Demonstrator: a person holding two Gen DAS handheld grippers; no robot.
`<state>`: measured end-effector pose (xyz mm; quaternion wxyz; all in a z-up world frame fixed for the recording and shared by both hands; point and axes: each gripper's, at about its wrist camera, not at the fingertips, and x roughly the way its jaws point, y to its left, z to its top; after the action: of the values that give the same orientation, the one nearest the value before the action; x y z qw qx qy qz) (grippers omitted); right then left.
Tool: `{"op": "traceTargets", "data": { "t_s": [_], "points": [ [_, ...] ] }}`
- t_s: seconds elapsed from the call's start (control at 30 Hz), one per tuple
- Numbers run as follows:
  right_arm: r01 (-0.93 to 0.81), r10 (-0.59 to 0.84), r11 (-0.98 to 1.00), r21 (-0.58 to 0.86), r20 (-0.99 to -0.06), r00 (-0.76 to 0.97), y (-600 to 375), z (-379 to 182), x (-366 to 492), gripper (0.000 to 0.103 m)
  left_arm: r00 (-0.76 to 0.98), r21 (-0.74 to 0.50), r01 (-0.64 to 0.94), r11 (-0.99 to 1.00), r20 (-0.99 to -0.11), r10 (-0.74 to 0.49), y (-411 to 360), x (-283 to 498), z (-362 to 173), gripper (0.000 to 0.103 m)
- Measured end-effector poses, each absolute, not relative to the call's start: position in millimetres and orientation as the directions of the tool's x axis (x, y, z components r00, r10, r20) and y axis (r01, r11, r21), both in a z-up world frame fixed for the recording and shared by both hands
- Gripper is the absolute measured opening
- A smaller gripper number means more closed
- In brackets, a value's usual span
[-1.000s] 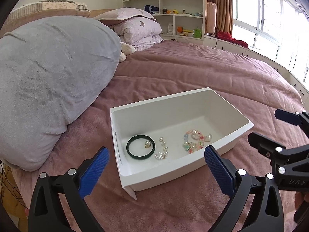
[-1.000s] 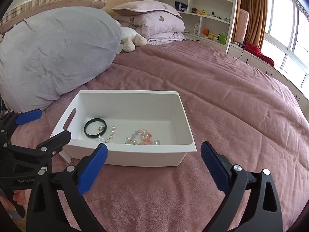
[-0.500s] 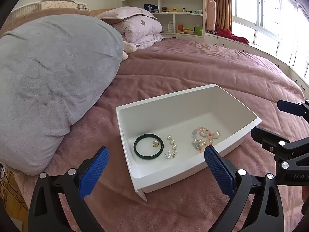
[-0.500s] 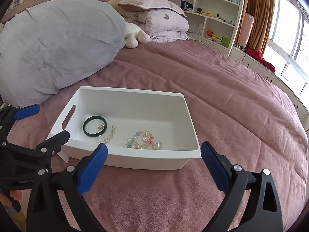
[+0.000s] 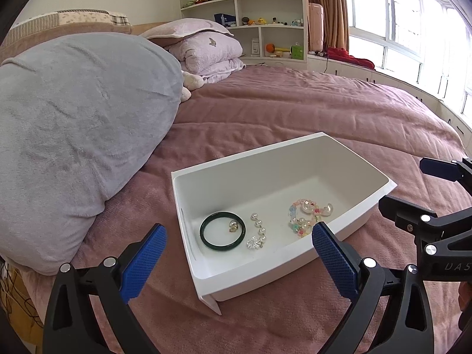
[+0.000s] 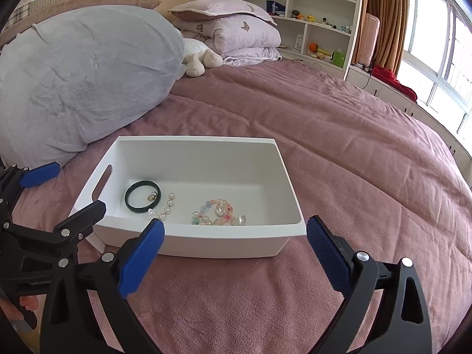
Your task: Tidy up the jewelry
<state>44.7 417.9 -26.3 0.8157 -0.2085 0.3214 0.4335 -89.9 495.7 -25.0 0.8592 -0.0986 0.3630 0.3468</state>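
Both tools [image 5: 236, 253] [image 6: 234, 244] wide open, empty.

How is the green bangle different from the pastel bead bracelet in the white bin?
The green bangle is one solid dark ring; the pastel bead bracelet is many small pale beads of several colours. The bangle lies as an open circle, while the bead bracelet is bunched into a loose heap. The bangle sits nearer the handle end of the white bin. Both rest on the bin's floor.
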Motion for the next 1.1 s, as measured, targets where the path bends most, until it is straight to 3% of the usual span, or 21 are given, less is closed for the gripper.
{"op": "traceTargets", "data": {
  "t_s": [1.1],
  "points": [
    [-0.841, 0.56, 0.533, -0.09, -0.707, 0.431, 419.1, -24.1, 46.4, 0.096, 0.493, 0.094, -0.661, 0.745, -0.693, 0.526, 493.7, -87.0, -31.0, 0.1]
  ]
}}
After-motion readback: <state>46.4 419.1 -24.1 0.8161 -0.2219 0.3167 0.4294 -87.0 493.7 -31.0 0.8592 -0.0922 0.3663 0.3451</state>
